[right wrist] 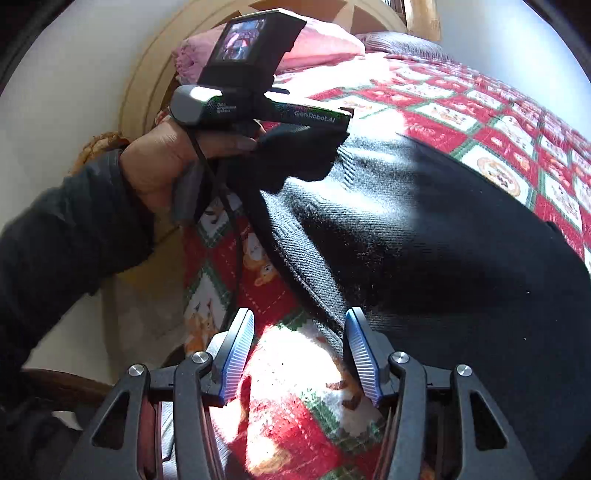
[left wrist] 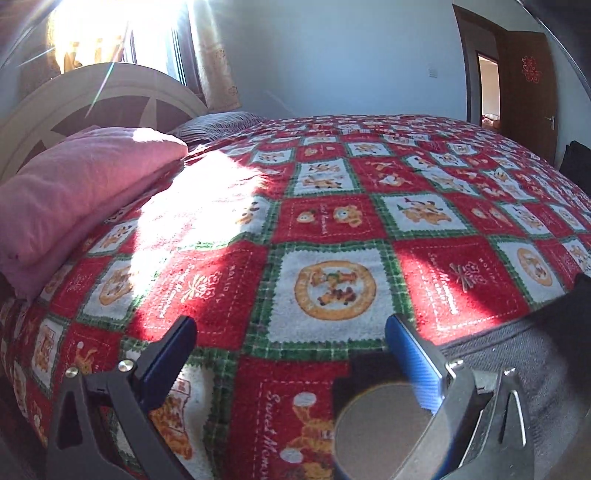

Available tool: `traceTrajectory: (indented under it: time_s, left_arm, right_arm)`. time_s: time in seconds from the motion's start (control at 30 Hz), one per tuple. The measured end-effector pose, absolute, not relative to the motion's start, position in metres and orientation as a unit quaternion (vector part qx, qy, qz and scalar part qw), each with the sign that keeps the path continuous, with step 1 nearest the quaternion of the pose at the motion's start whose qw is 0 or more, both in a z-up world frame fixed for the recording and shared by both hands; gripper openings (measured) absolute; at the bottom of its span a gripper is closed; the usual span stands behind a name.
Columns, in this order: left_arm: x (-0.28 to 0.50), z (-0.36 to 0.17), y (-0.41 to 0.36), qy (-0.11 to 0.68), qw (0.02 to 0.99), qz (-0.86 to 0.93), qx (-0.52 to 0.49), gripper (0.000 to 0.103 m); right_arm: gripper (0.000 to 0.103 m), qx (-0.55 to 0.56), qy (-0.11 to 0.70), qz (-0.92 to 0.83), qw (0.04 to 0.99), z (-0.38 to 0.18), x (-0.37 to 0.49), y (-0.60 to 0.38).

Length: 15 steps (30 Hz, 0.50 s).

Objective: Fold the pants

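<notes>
Black pants [right wrist: 424, 229] lie spread on the red, white and green checked bedspread [left wrist: 332, 221]; their dark grey edge [left wrist: 517, 354] shows at lower right in the left wrist view. My right gripper [right wrist: 301, 332] hovers open over the near edge of the pants, and the hem runs past its right pad [right wrist: 360, 354] without being pinched. My left gripper [left wrist: 291, 321] stands wide open over the bedspread, its right finger [left wrist: 413, 354] by the pants' edge. In the right wrist view a hand [right wrist: 159, 162] holds the left gripper [right wrist: 314, 105] above a raised bunch of black fabric [right wrist: 291, 158]. I cannot tell if they touch.
A folded pink blanket [left wrist: 81, 184] and a striped pillow [left wrist: 218, 125] lie by the cream headboard [left wrist: 110, 96]. Strong sun comes through the window [left wrist: 110, 33]. A brown door [left wrist: 528, 88] stands at far right. The bed's side edge and the floor [right wrist: 140, 325] are at left.
</notes>
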<state>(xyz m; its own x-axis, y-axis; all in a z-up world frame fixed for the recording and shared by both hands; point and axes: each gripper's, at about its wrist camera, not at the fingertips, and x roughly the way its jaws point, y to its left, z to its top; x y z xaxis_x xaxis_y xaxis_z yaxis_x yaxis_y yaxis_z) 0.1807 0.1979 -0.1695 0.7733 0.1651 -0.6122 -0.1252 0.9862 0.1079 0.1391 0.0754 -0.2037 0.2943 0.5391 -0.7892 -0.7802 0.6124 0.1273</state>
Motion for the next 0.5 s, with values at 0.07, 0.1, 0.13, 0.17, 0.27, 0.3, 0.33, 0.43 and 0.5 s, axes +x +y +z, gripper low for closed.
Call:
traceTrajectory:
  time_s: [0.07, 0.1, 0.13, 0.17, 0.27, 0.3, 0.33, 0.43, 0.5]
  left_arm:
    - [0.177, -0.166, 0.201, 0.323, 0.943, 0.082, 0.021, 0.103]
    - [0.173, -0.163, 0.202, 0.315, 0.945, 0.090, 0.019, 0.103]
    - [0.167, -0.159, 0.203, 0.306, 0.946, 0.100, 0.017, 0.103]
    - [0.161, -0.155, 0.203, 0.298, 0.948, 0.109, 0.016, 0.103]
    - [0.138, -0.143, 0.204, 0.271, 0.955, 0.117, 0.002, 0.103]
    - [0.131, -0.139, 0.203, 0.264, 0.958, 0.115, -0.004, 0.103]
    - [0.124, -0.136, 0.201, 0.259, 0.960, 0.111, -0.009, 0.103]
    - [0.107, -0.126, 0.183, 0.242, 0.965, 0.096, -0.004, 0.103]
    - [0.101, -0.118, 0.166, 0.234, 0.969, 0.073, 0.001, 0.103]
  right_arm:
    - [0.054, -0.137, 0.426, 0.421, 0.789, -0.197, 0.137, 0.071]
    - [0.054, -0.129, 0.426, 0.423, 0.789, -0.193, 0.136, 0.066]
    - [0.054, -0.122, 0.422, 0.421, 0.793, -0.189, 0.137, 0.059]
    - [0.054, -0.118, 0.415, 0.416, 0.801, -0.184, 0.136, 0.050]
    - [0.054, -0.105, 0.400, 0.393, 0.821, -0.170, 0.134, 0.017]
    - [0.054, -0.100, 0.398, 0.383, 0.827, -0.167, 0.134, 0.003]
    - [0.054, -0.099, 0.397, 0.374, 0.832, -0.165, 0.135, -0.004]
    - [0.054, -0.096, 0.393, 0.333, 0.852, -0.158, 0.135, -0.041]
    - [0.054, -0.093, 0.391, 0.303, 0.864, -0.152, 0.132, -0.073]
